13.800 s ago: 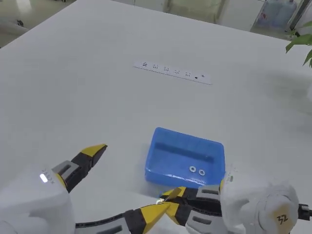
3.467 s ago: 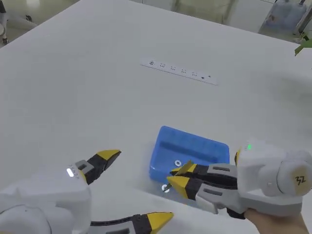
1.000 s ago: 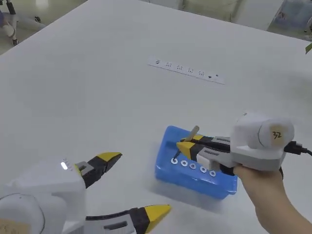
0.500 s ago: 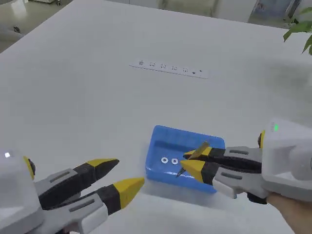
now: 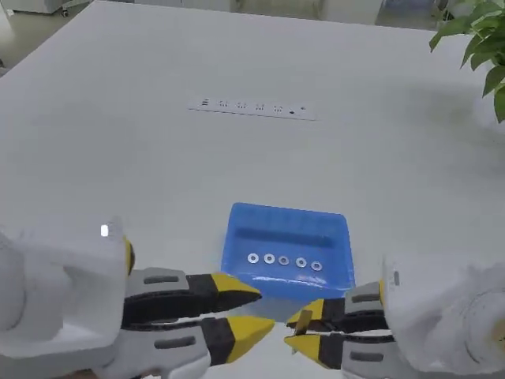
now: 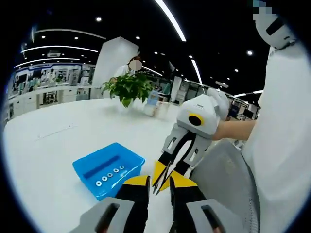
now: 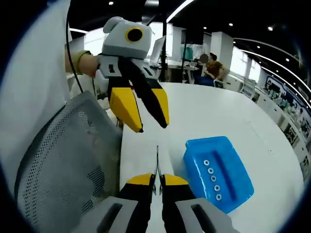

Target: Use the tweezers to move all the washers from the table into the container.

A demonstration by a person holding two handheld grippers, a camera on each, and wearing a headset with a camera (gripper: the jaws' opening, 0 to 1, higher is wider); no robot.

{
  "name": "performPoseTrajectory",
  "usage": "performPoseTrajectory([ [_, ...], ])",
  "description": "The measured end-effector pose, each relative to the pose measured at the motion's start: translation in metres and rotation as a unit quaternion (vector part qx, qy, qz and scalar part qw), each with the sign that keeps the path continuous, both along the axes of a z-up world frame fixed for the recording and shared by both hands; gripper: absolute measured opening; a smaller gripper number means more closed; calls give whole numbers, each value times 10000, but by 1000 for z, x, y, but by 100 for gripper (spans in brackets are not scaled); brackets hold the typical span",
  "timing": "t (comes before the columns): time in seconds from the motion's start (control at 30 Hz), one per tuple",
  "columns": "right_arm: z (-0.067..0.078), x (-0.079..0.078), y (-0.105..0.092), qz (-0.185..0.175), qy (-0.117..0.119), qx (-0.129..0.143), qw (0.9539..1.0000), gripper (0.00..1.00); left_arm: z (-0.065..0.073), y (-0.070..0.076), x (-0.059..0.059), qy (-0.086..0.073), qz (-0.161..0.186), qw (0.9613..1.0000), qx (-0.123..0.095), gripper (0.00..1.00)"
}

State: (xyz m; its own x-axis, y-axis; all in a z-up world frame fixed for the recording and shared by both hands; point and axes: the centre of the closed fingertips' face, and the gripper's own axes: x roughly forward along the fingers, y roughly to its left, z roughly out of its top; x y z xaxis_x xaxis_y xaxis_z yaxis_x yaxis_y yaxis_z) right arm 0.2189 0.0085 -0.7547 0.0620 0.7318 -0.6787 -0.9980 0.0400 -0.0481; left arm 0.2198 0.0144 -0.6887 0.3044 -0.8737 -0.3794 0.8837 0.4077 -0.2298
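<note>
The left gripper hovers with its jaws slightly parted. Just beyond, the shallow blue container sits on the white table, with five silvery washers inside (small rings in one neat row). The right gripper is clamped on thin metal tweezers.

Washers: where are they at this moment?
In the head view, five washers lie in a row inside the blue container, just beyond the left hand-held gripper and the right hand-held gripper.

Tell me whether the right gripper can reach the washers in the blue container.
Probably yes. The right gripper, shut on the tweezers, sits just before the open container; the left gripper is beside it, not between it and the washers.
</note>
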Motion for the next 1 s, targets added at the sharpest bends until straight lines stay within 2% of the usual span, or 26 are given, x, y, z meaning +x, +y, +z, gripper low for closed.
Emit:
performPoseTrajectory([
  [0.1,-2,-4,-1,58,62,-14,10000,3,-4,-8,-7,-65,-480,9984,299,14],
  [0.17,-2,-8,-1,155,58,-42,9999,3,-7,-12,-9,-275,-787,9948,591,15],
  [0.23,-4,-12,-3,266,32,-129,9996,3,-10,-16,-12,-379,-1070,9897,867,15],
  [0.3,-5,-14,-4,327,19,-198,9993,3,-12,-20,-15,-464,-1339,9846,1025,15],
  [0.33,-6,-15,-5,360,20,-244,9991,3,-13,-22,-17,-455,-1412,9833,1056,14],
  [0.43,-7,-16,-5,415,-2,-290,9987,3,-11,-29,-19,-403,-1554,9816,1035,13],
  [0.5,-8,-17,-5,426,-11,-302,9986,3,-12,-31,-20,-419,-1628,9797,1095,10],
  [0.57,-8,-16,-5,431,-24,-324,9985,3,-17,-30,-20,-524,-1743,9746,1303,6],
  [0.6,-8,-16,-5,434,-38,-341,9985,3,-17,-31,-19,-602,-1733,9743,1306,3],
  [0.7,-7,-15,-5,432,-60,-356,9984,3,-14,-32,-17,-603,-1715,9752,1263,0],
  [0.73,-7,-14,-5,428,-67,-352,9984,3,-14,-32,-16,-654,-1731,9739,1315,0],
  [0.8,-8,-14,-6,420,-53,-373,9984,3,-17,-29,-14,-771,-1796,9684,1549,0],
  [1.0,-18,-9,-9,310,-46,-464,9984,3,-31,-22,-12,-886,-1843,9588,1974,0],
])
